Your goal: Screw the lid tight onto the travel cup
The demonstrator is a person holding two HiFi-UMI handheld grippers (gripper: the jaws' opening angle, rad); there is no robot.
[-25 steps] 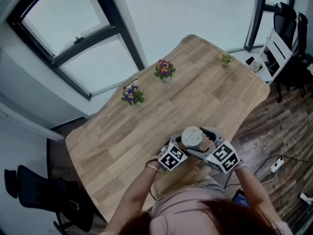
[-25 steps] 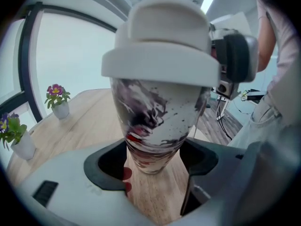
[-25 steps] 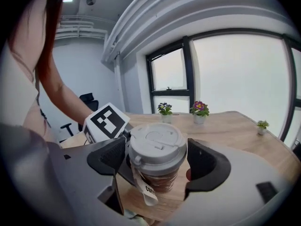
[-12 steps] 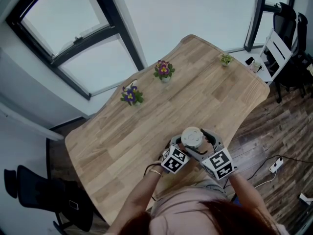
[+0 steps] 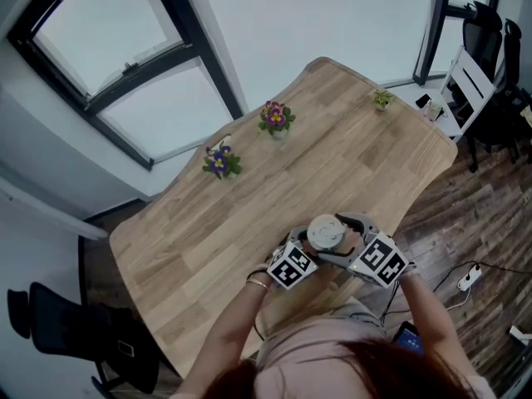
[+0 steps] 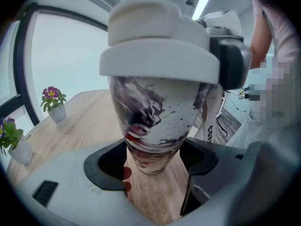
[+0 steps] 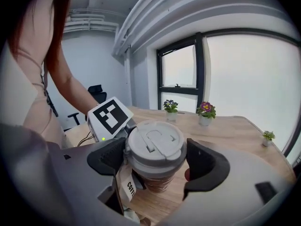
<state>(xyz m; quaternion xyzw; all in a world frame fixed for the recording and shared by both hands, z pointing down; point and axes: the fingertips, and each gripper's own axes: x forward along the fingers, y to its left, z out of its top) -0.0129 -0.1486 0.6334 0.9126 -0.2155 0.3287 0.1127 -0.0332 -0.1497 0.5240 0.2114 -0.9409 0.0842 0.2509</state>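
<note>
Grey lid (image 7: 154, 142); cup (image 6: 153, 121) white, black-red splatter; table (image 5: 332, 140) light wood-grain.

Head view: you look steeply down from over your own head onto the whole desk (image 5: 249, 206), with the lid (image 5: 324, 232) seen top-on.
Left claw view: low and very close, tilted up along the left claw (image 6: 154, 161) at the travel cup (image 6: 153, 121) between its jaws.
Right claw view: higher and close, looking down past the right claw (image 7: 157, 163) onto the lid.
Shared: the travel cup, the desk and the potted flowers (image 5: 276, 118) beyond the claws show in all three.
</note>
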